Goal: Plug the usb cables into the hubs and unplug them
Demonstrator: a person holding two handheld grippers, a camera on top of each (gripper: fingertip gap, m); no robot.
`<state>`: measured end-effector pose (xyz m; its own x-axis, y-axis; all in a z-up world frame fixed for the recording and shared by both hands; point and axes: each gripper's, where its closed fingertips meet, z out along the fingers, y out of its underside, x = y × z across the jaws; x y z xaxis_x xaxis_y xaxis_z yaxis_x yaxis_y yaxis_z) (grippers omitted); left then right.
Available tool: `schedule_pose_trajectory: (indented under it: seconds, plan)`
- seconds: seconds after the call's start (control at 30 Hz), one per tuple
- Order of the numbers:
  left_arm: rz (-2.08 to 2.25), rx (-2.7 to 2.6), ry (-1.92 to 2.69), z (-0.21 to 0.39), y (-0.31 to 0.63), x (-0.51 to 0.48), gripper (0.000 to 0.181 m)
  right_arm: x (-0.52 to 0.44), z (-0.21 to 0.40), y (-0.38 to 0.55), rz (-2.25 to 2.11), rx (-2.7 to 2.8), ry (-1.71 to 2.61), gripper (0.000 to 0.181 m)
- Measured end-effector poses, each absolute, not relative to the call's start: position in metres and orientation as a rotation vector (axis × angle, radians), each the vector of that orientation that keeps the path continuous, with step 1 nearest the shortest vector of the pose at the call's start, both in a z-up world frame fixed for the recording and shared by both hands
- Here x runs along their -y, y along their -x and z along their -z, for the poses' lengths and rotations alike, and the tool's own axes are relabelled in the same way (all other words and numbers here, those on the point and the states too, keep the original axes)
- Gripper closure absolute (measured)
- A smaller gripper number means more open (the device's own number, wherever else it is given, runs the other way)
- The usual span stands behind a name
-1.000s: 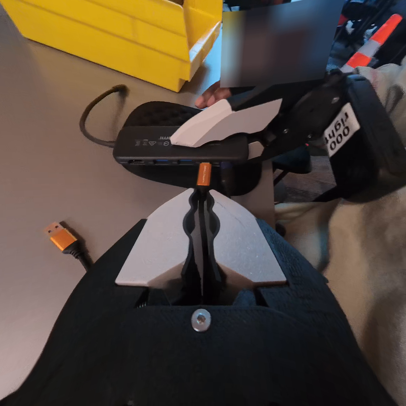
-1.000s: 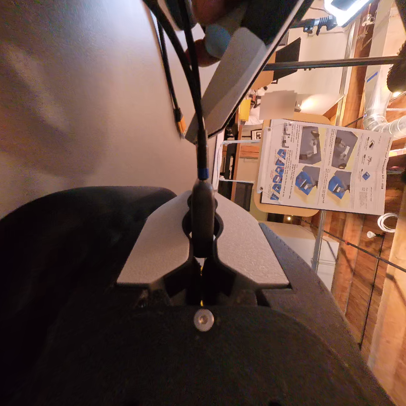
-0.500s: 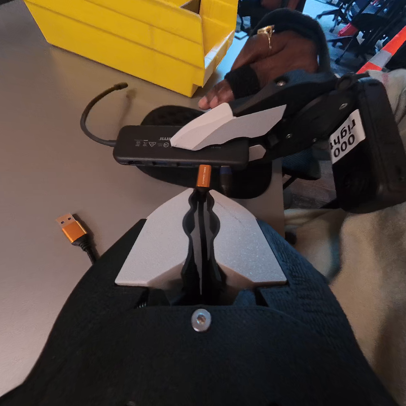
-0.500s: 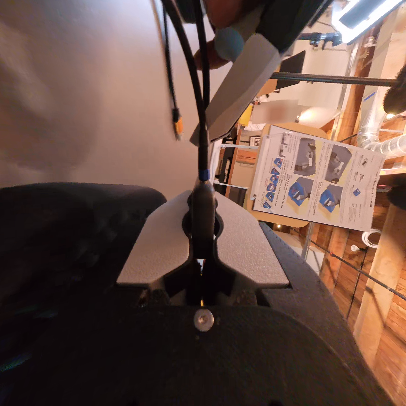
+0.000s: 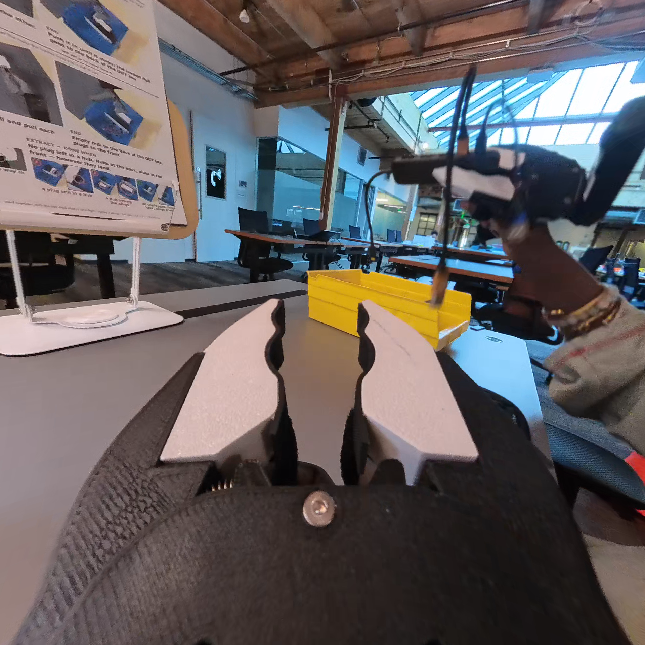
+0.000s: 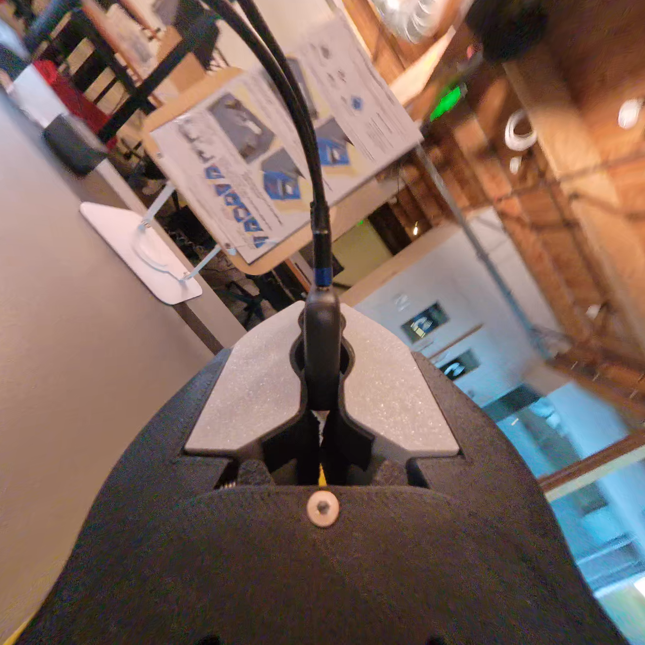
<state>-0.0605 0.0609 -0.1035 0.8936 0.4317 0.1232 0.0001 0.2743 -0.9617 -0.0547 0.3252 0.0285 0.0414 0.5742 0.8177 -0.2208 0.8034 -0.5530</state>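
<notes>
My left gripper (image 5: 319,307) is open and empty, low over the grey table (image 5: 104,384). My right gripper (image 5: 488,181) shows in the left wrist view up at the right, held in the air. It is shut on the black hub (image 5: 415,167). An orange plug (image 5: 462,143) and a black plug sit in the hub's upper edge. Their cables loop up and hang down, and a loose orange plug (image 5: 438,286) dangles over the yellow bin (image 5: 377,300). In the right wrist view my right gripper (image 6: 321,307) clamps the hub (image 6: 321,349), with a blue-ringed plug (image 6: 321,274) in its end.
An instruction poster (image 5: 80,115) stands on a white base (image 5: 87,321) at the table's back left; it also shows in the right wrist view (image 6: 265,153). The person's hand and sleeve (image 5: 593,366) are at the right. Office desks and chairs lie beyond the table. Spacing between my two grippers at the tips: around 30 centimeters.
My left gripper has let go of the orange plug, opened and swung away. My right gripper has lifted the hub off the table with the cables still plugged in and hanging.
</notes>
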Motion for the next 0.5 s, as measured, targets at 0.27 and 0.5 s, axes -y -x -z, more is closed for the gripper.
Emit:
schedule_pose_trajectory:
  seconds: [0.27, 0.5]
  plan:
    - [-0.322, 0.357, 1.304, 0.114, 0.058, -0.068, 0.143, -0.447, -0.04, 0.086, -0.972, 1.508, 0.952, 0.17]
    - [-0.306, 0.375, 1.277, 0.112, 0.06, -0.063, 0.145, -0.499, 0.026, 0.101, -0.986, 1.496, 1.206, 0.168]
